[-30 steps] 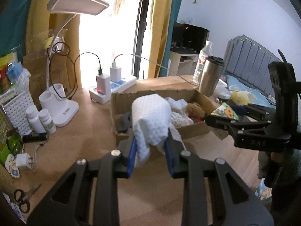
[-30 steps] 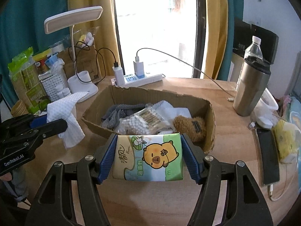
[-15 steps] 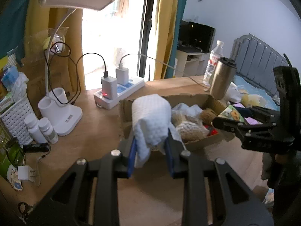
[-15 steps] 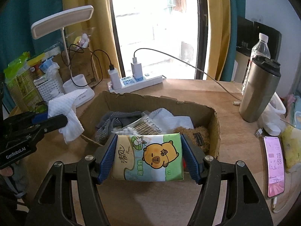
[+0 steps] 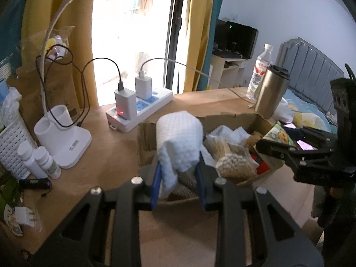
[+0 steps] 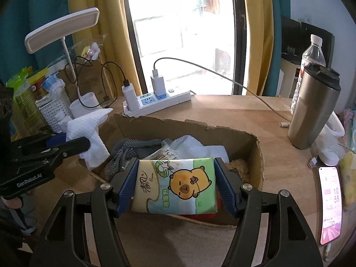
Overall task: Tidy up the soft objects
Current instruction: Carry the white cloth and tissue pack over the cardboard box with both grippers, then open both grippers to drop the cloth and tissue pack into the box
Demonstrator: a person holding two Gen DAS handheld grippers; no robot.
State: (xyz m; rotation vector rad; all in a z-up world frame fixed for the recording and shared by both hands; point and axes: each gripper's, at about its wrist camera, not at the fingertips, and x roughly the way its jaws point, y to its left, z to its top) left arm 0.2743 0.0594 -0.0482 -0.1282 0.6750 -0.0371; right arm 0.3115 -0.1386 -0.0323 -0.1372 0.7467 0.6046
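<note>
Currently, the tissue pack is hanging clamped in the right gripper over the cardboard box – the left gripper is pinching the white cloth above the box's near-left rim. Carry each fully inside before releasing – avoid the rim.

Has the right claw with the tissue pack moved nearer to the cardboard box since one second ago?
Yes. The right claw and its tissue pack now overlap the cardboard box, whose near wall was earlier beyond the pack.

White waffle-textured cloth, green-and-white tissue pack (orange cartoon animal printed on it), brown cardboard box
</note>
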